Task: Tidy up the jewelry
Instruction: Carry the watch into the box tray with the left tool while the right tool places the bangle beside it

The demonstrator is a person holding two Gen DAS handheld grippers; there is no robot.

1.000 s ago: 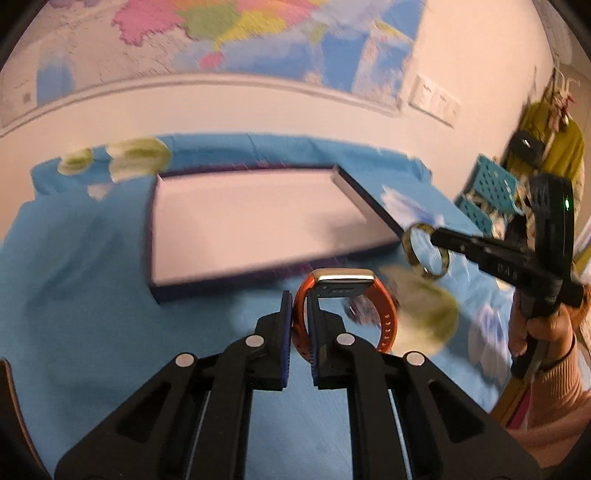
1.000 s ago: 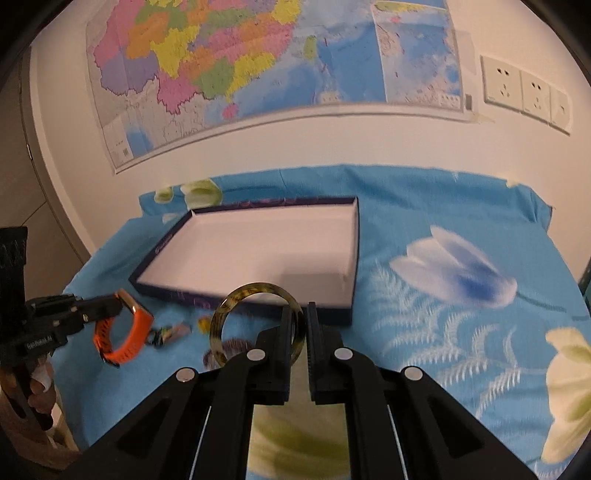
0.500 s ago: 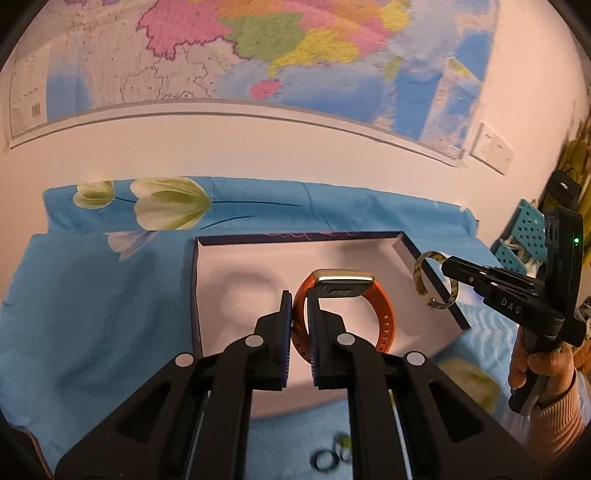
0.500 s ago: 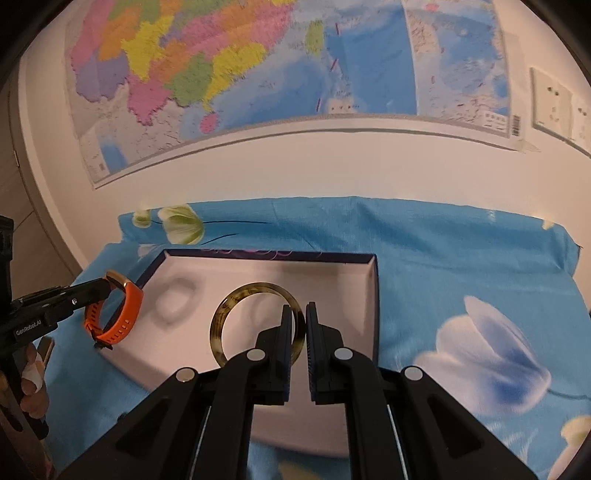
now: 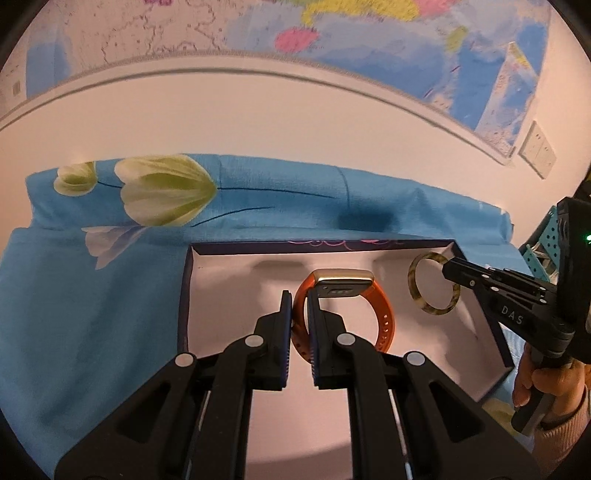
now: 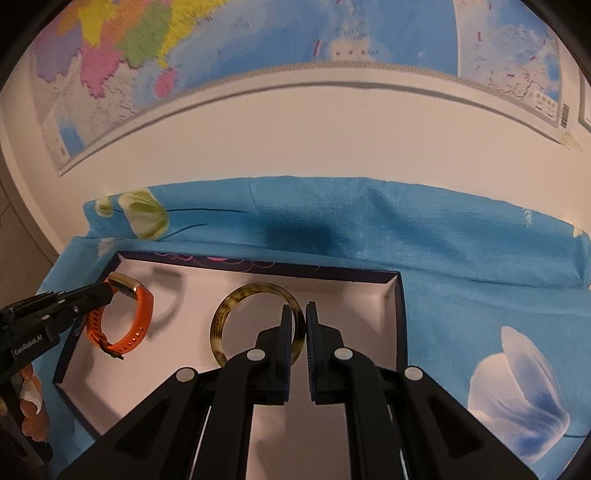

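Jaws of my left gripper (image 5: 299,299) are clamped on the strap of an orange watch (image 5: 347,314), whose gold-coloured case sits at the top of the loop, facing me. It hangs above the pale floor of a shallow dark-rimmed box (image 5: 184,295), toward its left half. My right gripper (image 6: 300,314) is pinched onto the rim of a mottled amber bangle (image 6: 236,306), held upright over the right half of the same box (image 6: 400,317). From the left camera I see that bangle (image 5: 415,286) near the box's far right corner, with my right hand (image 5: 546,384) on the handle below. Under the box lies a blue cloth (image 6: 461,251) printed with tulips. Behind it a pale wall (image 6: 295,140) carries a coloured map (image 6: 221,33).
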